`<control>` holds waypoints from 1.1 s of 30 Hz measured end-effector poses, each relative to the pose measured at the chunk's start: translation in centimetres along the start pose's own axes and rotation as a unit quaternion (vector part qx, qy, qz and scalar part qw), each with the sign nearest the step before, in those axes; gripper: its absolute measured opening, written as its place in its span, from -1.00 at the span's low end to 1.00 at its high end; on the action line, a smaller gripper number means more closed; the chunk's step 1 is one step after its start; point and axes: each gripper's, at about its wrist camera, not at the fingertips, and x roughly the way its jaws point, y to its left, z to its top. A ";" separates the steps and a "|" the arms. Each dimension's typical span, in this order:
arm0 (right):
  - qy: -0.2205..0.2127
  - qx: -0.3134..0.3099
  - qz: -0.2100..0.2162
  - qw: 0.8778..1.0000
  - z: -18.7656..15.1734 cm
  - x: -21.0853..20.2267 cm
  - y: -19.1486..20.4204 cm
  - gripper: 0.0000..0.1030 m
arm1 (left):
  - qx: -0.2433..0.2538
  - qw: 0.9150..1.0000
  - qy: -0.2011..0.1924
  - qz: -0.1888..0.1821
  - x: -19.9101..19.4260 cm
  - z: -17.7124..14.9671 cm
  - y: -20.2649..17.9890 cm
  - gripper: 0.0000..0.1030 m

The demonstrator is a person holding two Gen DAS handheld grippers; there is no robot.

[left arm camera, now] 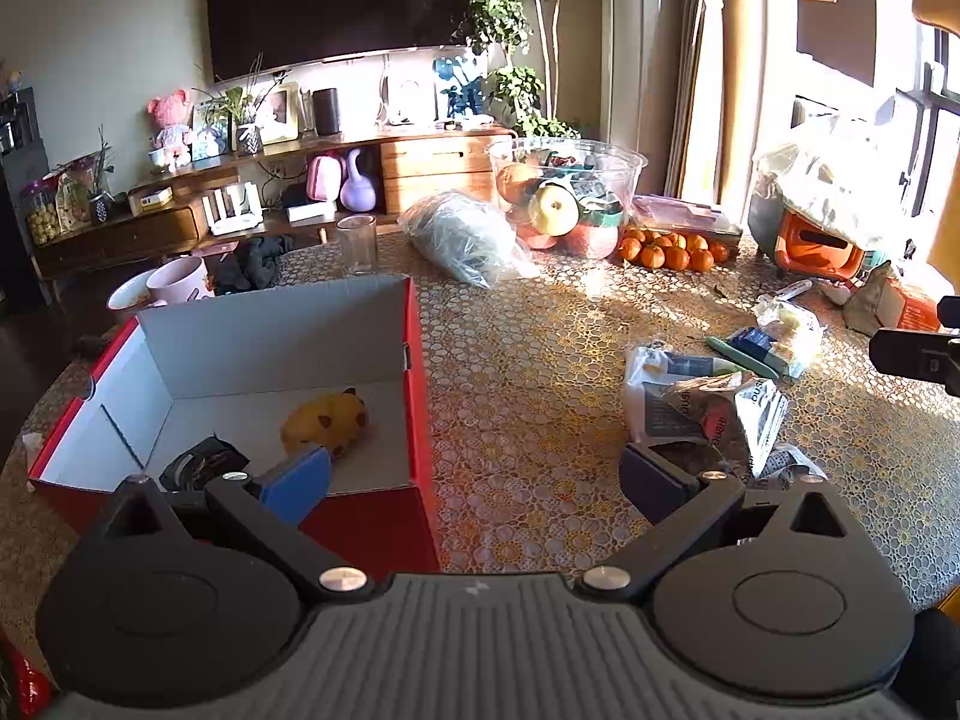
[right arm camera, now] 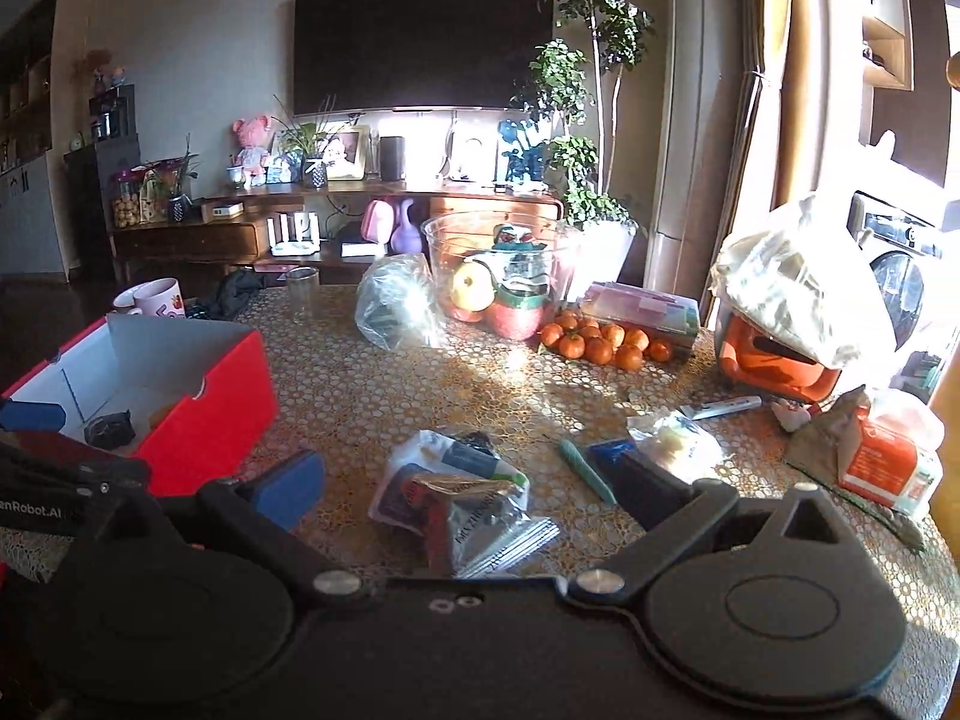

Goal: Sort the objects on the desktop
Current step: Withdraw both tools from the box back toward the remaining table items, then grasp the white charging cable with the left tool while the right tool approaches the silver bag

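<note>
A red box (left arm camera: 366,516) with a white inside stands at the left of the table. In it lie a yellow spotted toy (left arm camera: 324,423) and a small black object (left arm camera: 198,465). My left gripper (left arm camera: 474,471) is open and holds nothing; its blue pad (left arm camera: 297,480) hangs over the box's near right corner. A pile of crumpled snack packets (right arm camera: 456,498) lies on the tablecloth, and my right gripper (right arm camera: 462,477) hovers open around it without touching. A green pen (right arm camera: 585,471), a blue packet (right arm camera: 609,450) and a clear bag (right arm camera: 678,447) lie just beyond.
At the back stand a glass bowl of fruit (right arm camera: 498,276), tangerines (right arm camera: 600,342), a clear plastic bag (right arm camera: 393,303), a glass (right arm camera: 303,294) and mugs (right arm camera: 159,297). An orange container under a white bag (right arm camera: 774,360) and an orange tissue pack (right arm camera: 882,465) crowd the right edge.
</note>
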 end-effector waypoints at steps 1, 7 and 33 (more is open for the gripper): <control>-0.001 0.002 -0.004 1.000 -0.4 -0.1 -0.5 1.00 | 0.003 1.000 -0.002 -0.005 0.0 -0.1 -0.5 1.00; 0.004 0.016 -0.015 1.000 -2.1 -0.1 -2.4 1.00 | 0.025 0.999 0.000 -0.033 0.6 -0.8 -3.0 1.00; 0.043 0.015 -0.009 0.999 -4.6 3.2 -5.7 1.00 | 0.109 0.987 0.021 -0.112 5.3 -4.3 -11.4 1.00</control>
